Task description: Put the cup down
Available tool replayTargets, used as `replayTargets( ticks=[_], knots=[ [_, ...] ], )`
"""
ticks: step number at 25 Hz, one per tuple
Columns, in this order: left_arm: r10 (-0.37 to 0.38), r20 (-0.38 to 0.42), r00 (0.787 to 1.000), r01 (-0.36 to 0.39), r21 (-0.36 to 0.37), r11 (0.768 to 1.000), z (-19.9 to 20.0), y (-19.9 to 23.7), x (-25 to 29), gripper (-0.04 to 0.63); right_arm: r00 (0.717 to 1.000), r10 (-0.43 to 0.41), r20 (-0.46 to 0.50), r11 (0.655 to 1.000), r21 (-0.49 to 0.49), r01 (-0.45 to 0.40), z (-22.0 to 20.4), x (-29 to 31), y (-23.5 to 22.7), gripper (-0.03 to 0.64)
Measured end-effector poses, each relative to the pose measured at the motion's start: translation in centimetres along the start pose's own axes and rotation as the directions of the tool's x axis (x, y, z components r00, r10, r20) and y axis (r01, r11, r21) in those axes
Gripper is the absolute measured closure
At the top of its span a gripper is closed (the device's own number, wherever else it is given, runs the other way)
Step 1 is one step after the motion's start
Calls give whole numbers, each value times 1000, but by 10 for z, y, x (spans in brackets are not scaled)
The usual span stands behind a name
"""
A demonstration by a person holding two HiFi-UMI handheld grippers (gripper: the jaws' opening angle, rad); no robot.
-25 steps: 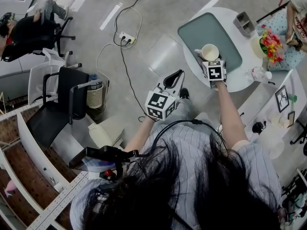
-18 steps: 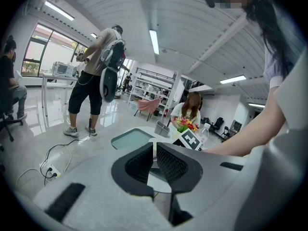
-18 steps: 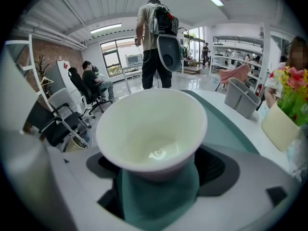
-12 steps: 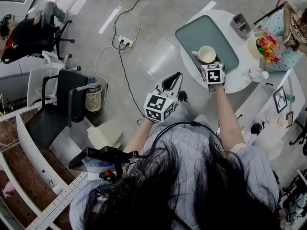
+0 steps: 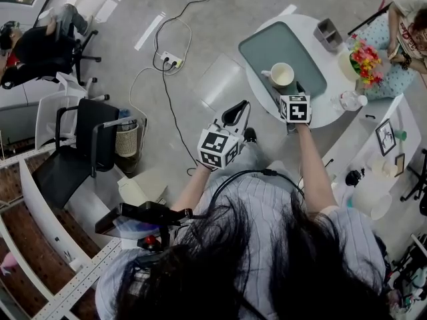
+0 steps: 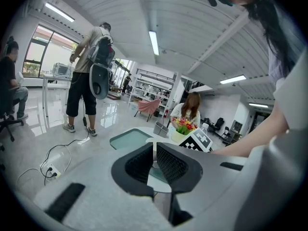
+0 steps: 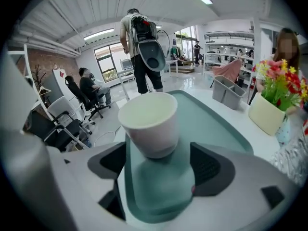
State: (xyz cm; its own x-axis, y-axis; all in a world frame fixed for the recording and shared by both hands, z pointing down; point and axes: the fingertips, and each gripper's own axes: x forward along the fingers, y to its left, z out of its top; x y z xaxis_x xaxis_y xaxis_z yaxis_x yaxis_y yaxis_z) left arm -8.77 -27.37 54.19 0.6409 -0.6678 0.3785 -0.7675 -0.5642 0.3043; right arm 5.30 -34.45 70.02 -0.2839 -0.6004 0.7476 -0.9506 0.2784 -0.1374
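Note:
A white paper cup [image 5: 281, 76] stands upright on the teal mat [image 5: 267, 45] of the round white table [image 5: 327, 109]. My right gripper [image 5: 287, 91] is just behind it on the near side, open. In the right gripper view the cup [image 7: 149, 121] sits beyond the tips of the right gripper [image 7: 159, 160], with a gap on each side and nothing touching it. My left gripper [image 5: 235, 112] hangs over the floor left of the table, shut and empty. In its own view the left gripper [image 6: 155, 162] points toward the table.
On the table stand a grey box [image 5: 329, 33], a pot of flowers [image 5: 360, 55] and a plastic bottle [image 5: 347, 101]. A person sits beyond the flowers. A power strip with cables [image 5: 170, 60] lies on the floor. A black chair [image 5: 80, 145] stands left. A person with a backpack [image 7: 144, 47] stands beyond the table.
My right gripper has drawn back a little from the cup toward me. The cup stays on the mat. The left gripper has barely moved.

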Motion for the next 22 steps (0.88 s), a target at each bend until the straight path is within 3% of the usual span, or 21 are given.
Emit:
replayTargets(
  ticks=[7,22],
  knots=[
    [7,6,1000,-7,8,1000,-1,-10,0,561,998,43,38,998,36,-44,-6,-27,3,196],
    [70,43,997,-69,-4,998,-2,-44,-2,561,975,153,163,988,-8,-154,5,-113,22,248]
  ],
)
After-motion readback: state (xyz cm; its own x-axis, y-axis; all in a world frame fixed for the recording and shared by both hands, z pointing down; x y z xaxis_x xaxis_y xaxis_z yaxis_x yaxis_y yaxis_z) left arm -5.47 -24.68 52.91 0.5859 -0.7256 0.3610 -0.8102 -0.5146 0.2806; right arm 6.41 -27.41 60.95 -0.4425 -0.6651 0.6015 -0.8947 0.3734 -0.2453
